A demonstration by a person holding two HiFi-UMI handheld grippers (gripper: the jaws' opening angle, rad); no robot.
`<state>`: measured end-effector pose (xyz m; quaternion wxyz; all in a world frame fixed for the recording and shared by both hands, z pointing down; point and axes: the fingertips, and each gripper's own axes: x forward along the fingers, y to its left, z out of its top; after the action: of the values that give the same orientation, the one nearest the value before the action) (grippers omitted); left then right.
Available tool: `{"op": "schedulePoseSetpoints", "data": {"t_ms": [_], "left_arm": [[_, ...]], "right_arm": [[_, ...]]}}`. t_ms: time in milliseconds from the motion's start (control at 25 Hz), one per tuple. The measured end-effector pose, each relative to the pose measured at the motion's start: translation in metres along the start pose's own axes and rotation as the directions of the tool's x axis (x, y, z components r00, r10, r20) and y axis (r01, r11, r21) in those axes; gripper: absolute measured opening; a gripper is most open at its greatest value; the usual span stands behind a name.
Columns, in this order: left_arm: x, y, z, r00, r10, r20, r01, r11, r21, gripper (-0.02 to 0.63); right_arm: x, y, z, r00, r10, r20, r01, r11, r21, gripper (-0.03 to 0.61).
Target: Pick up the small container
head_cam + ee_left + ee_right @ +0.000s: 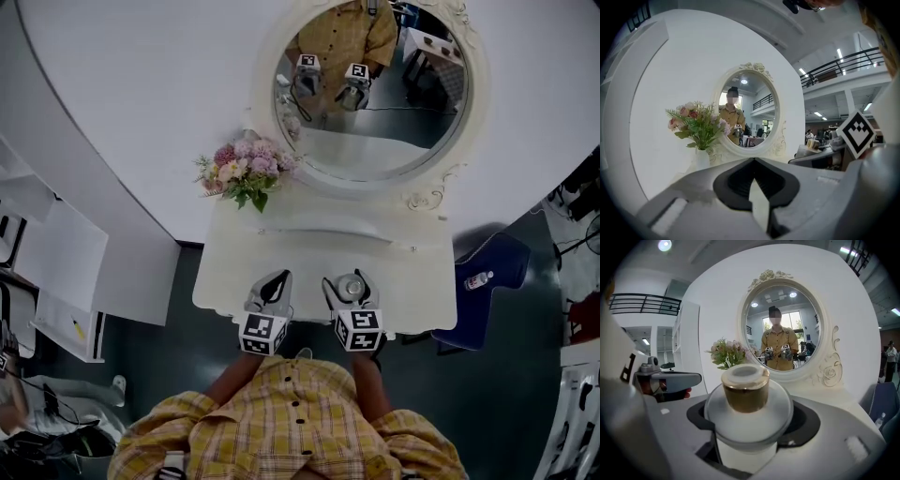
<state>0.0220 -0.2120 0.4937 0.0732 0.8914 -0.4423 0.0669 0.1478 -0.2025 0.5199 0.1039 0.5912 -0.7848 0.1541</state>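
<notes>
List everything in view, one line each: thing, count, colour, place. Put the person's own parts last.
small container: 1, frosted white with gold cap, held at the table's front edge.
dressing table: 1, white, in front of the person.
mirror: 1, oval, white ornate frame, at the table's back.
flowers: 1 bunch, pink and green, table's back left.
chair: 1, blue, right of the table.
bottle: 1, clear, on the chair.
left gripper: 1, grey, shut, empty.
right gripper: 1, grey, fingers closed on the small container.
</notes>
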Motion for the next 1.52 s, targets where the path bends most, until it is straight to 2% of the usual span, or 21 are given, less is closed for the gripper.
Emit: {"op": "schedulePoseSetpoints", "data": {"t_ms": [560, 1520], "left_arm": [[-0.002, -0.008, 0.002, 1.000, -0.023, 0.013, 0.022, 1.000, 0.021, -0.002], [0.000, -0.004, 0.001, 1.000, -0.027, 0.004, 0.027, 0.999, 0.029, -0.002]], "right_arm": [[-0.025, -0.004, 0.019, 0.997, -0.021, 0.071, 0.018, 0.999, 0.038, 0.348], [-0.021, -0.010, 0.021, 0.997, -0.043, 0.068, 0.040, 0.998, 0.047, 0.347]]}}
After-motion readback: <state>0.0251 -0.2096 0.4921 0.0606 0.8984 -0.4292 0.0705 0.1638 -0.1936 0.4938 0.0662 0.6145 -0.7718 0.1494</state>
